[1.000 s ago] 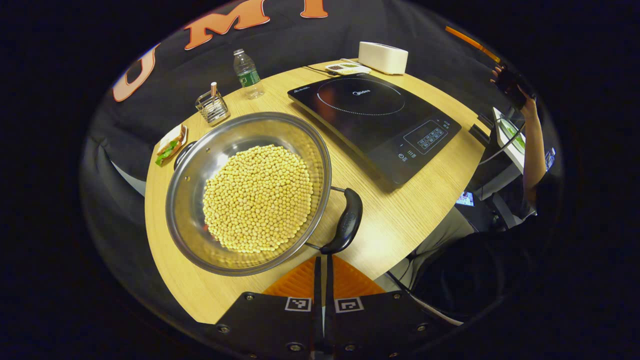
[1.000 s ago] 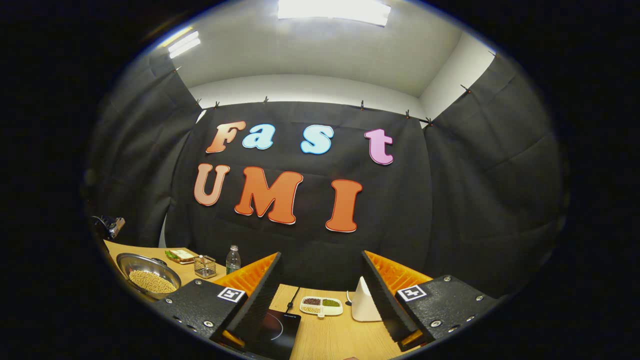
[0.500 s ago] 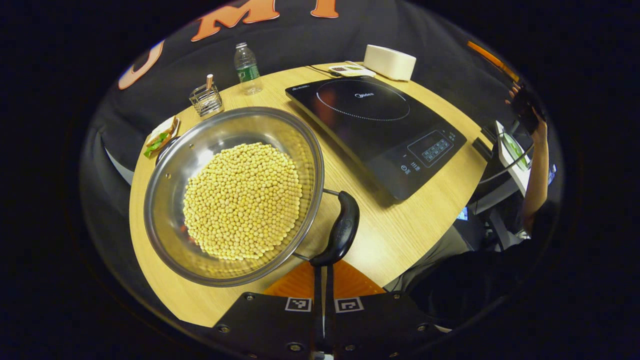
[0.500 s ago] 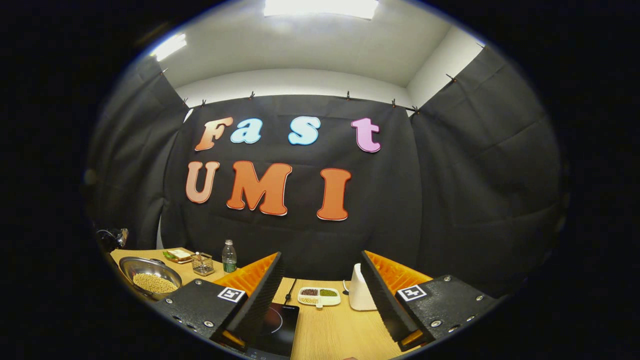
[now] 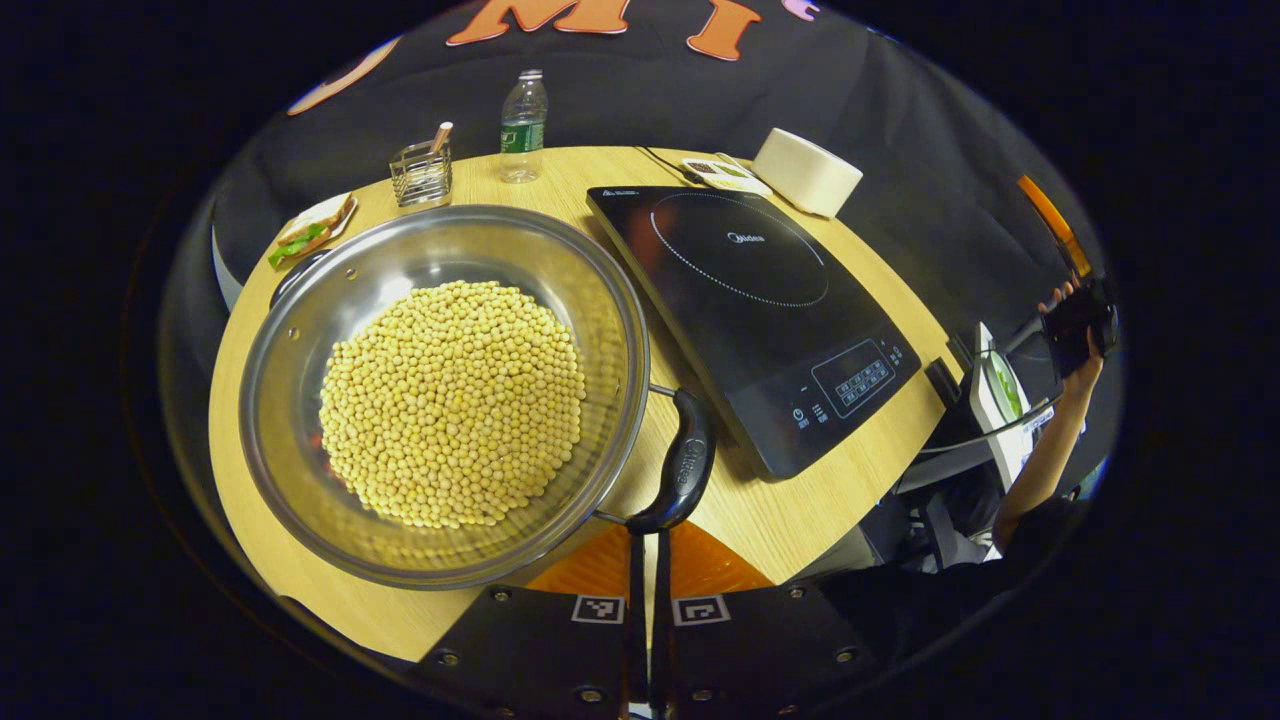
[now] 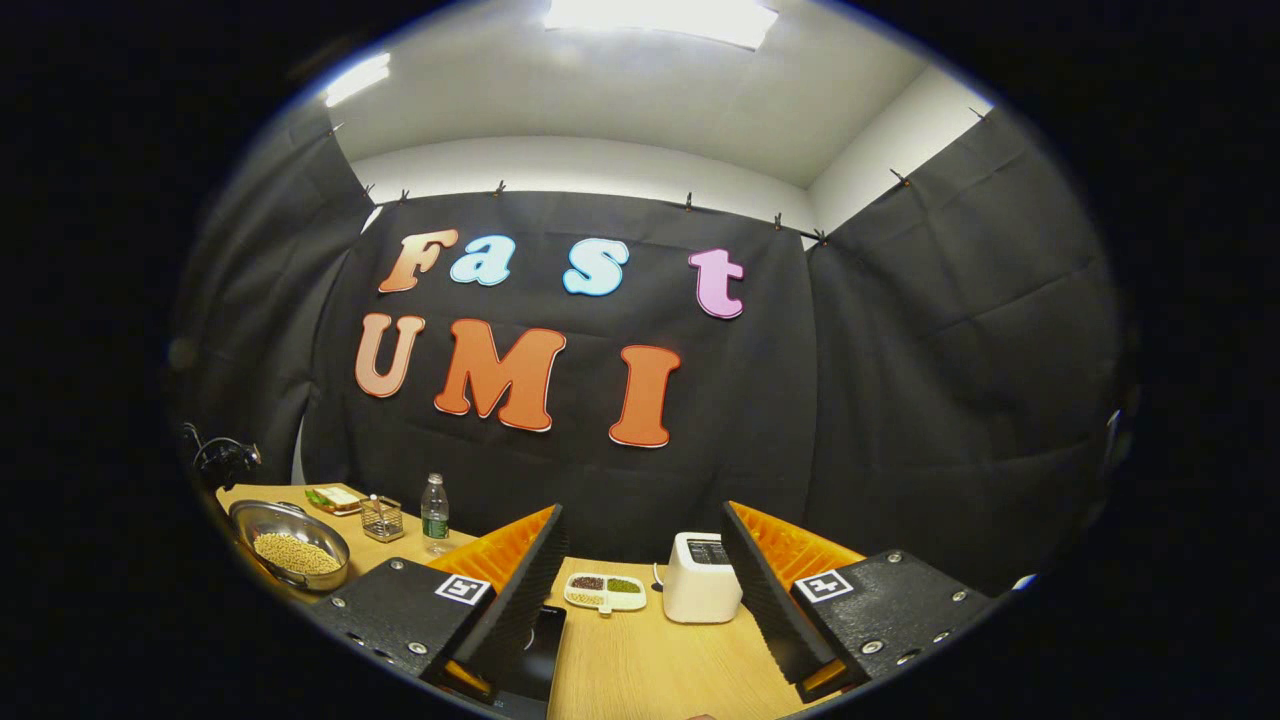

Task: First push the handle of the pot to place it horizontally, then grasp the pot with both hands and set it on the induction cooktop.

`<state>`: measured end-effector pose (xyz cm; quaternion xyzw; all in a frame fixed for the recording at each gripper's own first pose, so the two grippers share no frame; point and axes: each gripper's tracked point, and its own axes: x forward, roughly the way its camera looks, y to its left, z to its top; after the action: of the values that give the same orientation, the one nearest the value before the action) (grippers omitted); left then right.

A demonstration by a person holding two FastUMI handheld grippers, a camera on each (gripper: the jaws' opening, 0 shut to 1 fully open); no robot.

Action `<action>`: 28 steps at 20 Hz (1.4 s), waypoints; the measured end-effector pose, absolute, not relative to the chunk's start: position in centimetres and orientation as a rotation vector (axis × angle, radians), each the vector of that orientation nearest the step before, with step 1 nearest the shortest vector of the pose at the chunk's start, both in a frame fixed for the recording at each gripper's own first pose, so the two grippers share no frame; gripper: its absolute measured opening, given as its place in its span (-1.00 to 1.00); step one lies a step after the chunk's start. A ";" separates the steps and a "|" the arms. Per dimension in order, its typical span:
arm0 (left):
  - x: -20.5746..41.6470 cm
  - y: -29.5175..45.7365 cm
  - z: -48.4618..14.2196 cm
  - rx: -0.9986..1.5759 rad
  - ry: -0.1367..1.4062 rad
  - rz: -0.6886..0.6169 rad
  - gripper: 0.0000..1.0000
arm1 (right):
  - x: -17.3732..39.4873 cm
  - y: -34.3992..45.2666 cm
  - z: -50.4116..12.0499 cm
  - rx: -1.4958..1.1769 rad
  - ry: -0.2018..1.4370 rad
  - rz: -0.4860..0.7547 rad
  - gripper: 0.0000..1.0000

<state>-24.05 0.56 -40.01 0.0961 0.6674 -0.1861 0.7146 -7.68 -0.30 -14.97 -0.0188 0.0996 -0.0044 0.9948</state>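
The pot handle point(image 5: 678, 470) was seen just ahead of the closed, empty left gripper point(image 5: 648, 545), while the right gripper point(image 6: 640, 600) was held wide open, far away.

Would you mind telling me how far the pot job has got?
Nothing looks finished. In hand: the left gripper, fingers together, is at the lower end of the pot's near handle. The pot of beans sits on the table beside the induction cooktop, not on it. The right gripper is open, away from the pot. Left: two-gripper grasp and transfer.
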 end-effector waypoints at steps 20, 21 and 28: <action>-16.2 -3.3 -44.4 0.337 1.321 -0.374 -0.95 | -8.5 -2.3 -17.8 -0.066 0.297 -0.037 0.90; -16.0 -3.5 -44.5 0.326 1.320 -0.371 -0.95 | -8.4 -2.3 -18.0 -0.068 0.303 -0.037 0.91; -13.6 -4.5 -45.6 0.285 1.287 -0.328 -0.95 | -8.0 -2.0 -19.1 -0.052 0.332 -0.037 0.91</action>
<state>-13.56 -4.50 -45.61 0.1317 0.5950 -0.1517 0.7782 -7.99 -2.00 -19.07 -0.0258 0.1654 -0.0182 0.9857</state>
